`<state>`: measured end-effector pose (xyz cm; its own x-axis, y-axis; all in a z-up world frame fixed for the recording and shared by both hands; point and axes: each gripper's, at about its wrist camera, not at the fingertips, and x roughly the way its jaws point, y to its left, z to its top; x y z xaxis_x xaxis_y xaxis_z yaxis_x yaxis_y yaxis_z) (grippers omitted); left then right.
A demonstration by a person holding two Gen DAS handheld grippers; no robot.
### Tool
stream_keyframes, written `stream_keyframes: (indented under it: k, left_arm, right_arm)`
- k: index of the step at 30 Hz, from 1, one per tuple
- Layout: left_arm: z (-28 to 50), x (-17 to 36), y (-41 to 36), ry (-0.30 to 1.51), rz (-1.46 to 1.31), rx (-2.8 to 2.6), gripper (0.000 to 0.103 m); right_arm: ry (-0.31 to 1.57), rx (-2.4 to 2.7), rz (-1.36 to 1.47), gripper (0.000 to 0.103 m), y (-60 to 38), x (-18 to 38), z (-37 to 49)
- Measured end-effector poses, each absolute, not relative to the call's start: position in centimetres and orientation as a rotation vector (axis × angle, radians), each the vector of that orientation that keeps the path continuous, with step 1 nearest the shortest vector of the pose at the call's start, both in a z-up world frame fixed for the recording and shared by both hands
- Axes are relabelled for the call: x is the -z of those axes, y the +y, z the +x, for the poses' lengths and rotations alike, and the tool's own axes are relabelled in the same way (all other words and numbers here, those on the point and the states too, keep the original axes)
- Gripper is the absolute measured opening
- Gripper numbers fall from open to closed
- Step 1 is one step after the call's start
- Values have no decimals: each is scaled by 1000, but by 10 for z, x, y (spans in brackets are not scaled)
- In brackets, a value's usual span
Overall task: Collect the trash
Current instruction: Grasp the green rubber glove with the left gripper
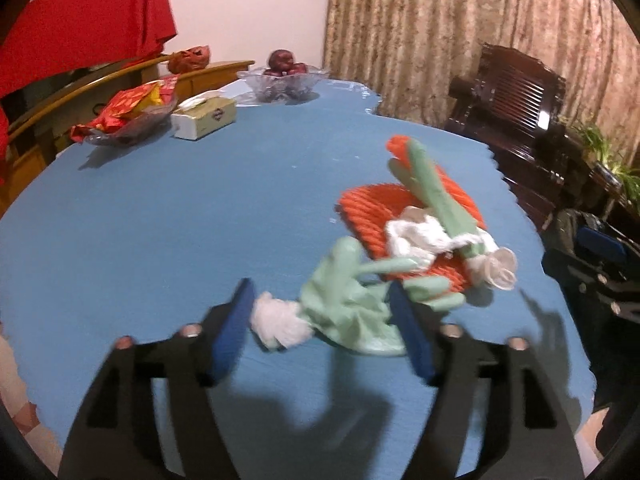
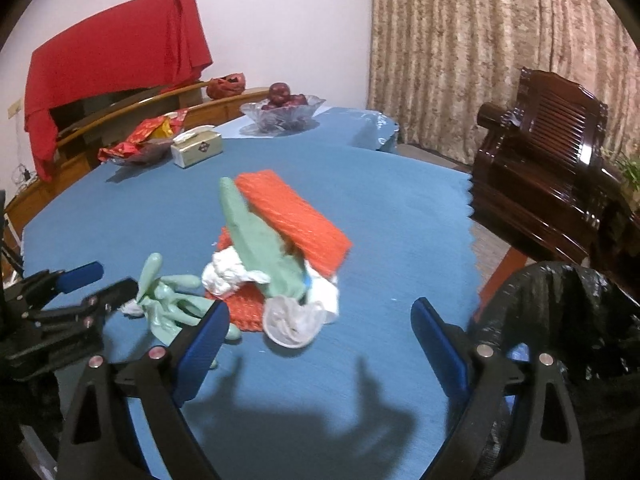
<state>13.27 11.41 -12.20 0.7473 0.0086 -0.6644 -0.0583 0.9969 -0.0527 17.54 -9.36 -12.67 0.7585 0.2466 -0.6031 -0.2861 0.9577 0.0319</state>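
Left wrist view shows the left gripper (image 1: 322,334) with fingers spread around a crumpled green glove (image 1: 348,304) and tissue wad (image 1: 278,320) on the blue counter (image 1: 180,220), seemingly to pinch them, while the right gripper (image 2: 320,340), fingers likewise apart, hovers before the pile beside a black trash bag (image 2: 560,320).

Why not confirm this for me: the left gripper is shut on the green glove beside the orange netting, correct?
Not quite. The left gripper is open around the green glove, not shut on it; the left wrist view shows the gap. The glove does lie beside the orange netting.
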Motion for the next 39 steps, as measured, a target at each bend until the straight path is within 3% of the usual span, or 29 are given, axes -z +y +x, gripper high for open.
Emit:
stream_keyframes:
  k: [4,14,15,16,20,24,30,39]
  left_arm:
    - [138,129,100,745,-50,-23,84]
    - [152,166,77,818,-25,-25,86]
    - [152,167,76,816,-18,-28,83]
    - [152,168,76,819,-19,-30,70]
    - [154,174,80,836,-47,-31,50]
    - [155,172,87,823,-58,-35,13]
    - [155,159,106,795,-128,-24,5]
    - [149,114,126,657,-138,-64,5]
  right_arm:
    - [648,-271,-53,90,-102,126,176]
    - [651,-257,-37,90,-110,127,181]
    - [652,-257,-37,90,-111,128,182]
    - [653,-257,-36,90,-111,128,182]
    - [669,-256,-28,90,-110,135,184]
    - [686,-268,-36,90,-101,143,186]
    - [705,-296,-42,87,-91,150,187]
    - [683,-367,-59,66,-60,141,200]
